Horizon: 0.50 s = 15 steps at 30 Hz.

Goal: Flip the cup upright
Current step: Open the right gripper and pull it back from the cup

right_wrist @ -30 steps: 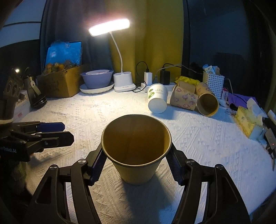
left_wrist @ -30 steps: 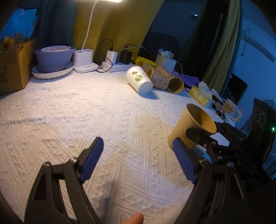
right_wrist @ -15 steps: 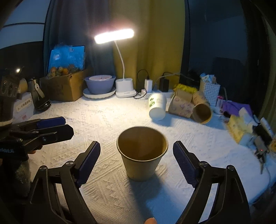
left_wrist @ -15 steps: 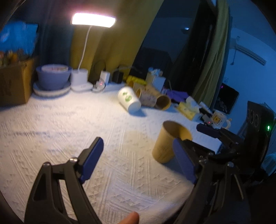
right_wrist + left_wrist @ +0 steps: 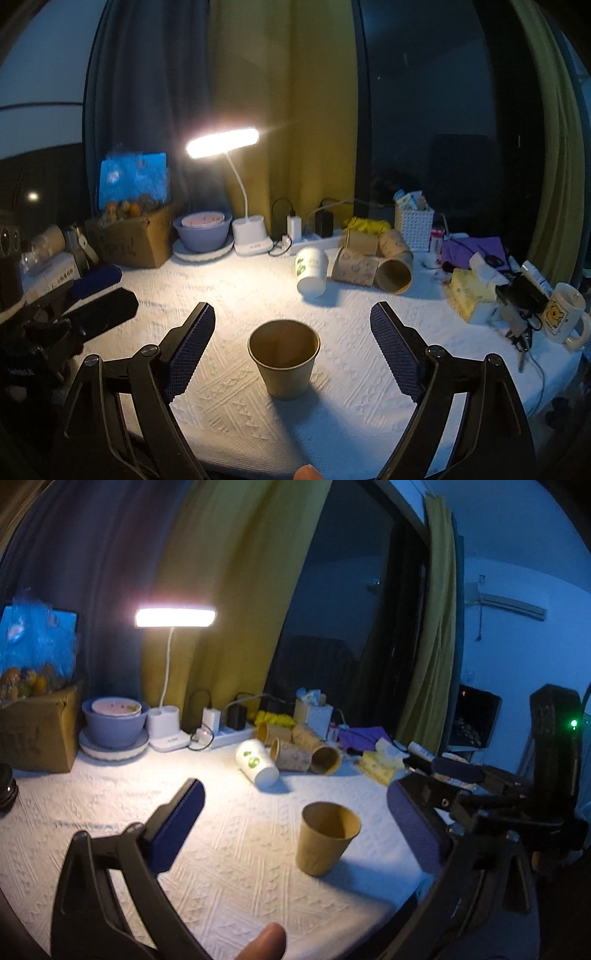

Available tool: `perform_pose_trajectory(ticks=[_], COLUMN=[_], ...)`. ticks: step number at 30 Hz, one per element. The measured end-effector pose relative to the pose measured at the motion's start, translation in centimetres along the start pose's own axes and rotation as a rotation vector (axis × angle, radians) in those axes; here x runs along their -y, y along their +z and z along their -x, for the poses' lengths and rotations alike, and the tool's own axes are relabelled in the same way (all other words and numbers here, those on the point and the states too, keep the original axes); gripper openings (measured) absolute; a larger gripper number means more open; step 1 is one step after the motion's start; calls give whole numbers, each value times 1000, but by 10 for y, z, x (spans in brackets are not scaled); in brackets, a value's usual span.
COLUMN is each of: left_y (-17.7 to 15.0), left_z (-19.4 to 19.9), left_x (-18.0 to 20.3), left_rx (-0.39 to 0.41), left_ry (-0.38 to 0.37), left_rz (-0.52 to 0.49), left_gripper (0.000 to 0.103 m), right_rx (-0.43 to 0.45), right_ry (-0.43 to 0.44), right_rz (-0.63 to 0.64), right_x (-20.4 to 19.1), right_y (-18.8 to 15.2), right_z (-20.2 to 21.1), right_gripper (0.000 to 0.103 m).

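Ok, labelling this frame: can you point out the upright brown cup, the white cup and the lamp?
brown cup [image 5: 283, 373]: right wrist view, on its front wall.
white cup [image 5: 312, 271]: right wrist view, on its side, lying down.
lamp [image 5: 222, 142]: right wrist view, on the lit head.

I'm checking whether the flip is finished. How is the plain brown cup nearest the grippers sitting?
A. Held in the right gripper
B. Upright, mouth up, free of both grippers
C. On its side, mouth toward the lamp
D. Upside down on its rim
B: the brown cup stands on its base with its mouth up, and the right gripper is open around it without touching.
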<state>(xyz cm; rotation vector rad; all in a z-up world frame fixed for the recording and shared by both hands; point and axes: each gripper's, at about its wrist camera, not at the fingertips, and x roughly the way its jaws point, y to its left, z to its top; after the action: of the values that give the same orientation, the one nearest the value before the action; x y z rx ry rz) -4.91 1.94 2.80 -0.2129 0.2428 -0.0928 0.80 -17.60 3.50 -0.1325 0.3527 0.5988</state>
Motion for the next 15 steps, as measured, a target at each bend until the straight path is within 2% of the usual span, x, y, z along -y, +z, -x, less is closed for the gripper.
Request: perform_pose_trajectory(ticks=[6,15], left_y=[9,13], left_z=[9,16], left_x=[19,39], left_rx=[24,65], left_ry=[38,52], left_rz=[-52,-116], left_gripper=[100,100], right_rx=[38,55], right_ry=[-21,-29], right_rz=[-19,-41], right_x=[6,15], right_y=[5,5], right_z=[19,27], right_gripper=[88,88])
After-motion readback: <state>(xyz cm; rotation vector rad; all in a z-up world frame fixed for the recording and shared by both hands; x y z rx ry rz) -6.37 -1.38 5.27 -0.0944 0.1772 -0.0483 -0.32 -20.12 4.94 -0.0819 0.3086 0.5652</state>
